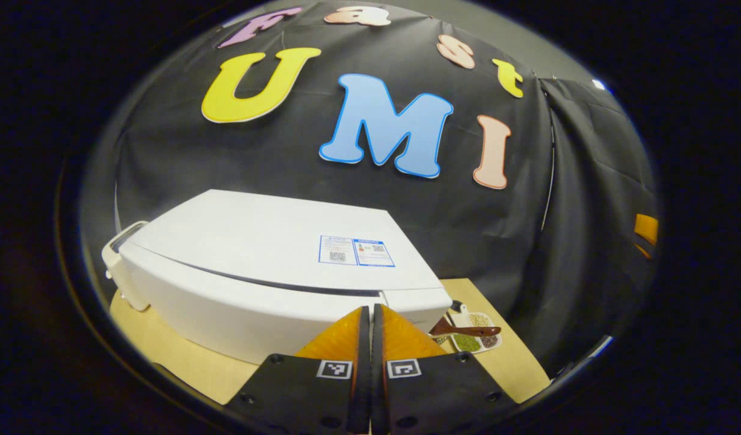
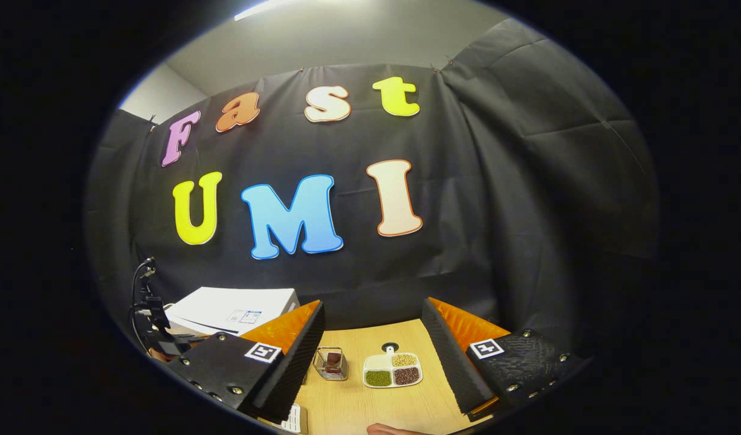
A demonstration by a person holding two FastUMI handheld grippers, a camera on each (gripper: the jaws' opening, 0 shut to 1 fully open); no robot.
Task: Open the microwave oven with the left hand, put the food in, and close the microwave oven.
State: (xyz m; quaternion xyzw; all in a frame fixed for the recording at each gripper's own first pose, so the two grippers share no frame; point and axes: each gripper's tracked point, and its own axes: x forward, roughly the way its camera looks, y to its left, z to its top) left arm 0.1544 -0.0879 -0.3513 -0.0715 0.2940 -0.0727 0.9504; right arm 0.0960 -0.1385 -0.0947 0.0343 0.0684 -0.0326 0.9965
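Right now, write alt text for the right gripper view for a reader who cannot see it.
The open right tool hovers over a wooden table and frames a divided tray of beans and grains, with a small wire basket just left of the tray. Far left sits a white microwave oven against the black cloth wall.

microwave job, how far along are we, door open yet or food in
Nothing looks done yet. The microwave seems closed, its door seam unbroken. In hand: the left gripper, fingers together and empty, sits just before the microwave's front. The right gripper is open above the table, with the divided tray of food and small wire basket still outside. Opening, loading, closing remain.
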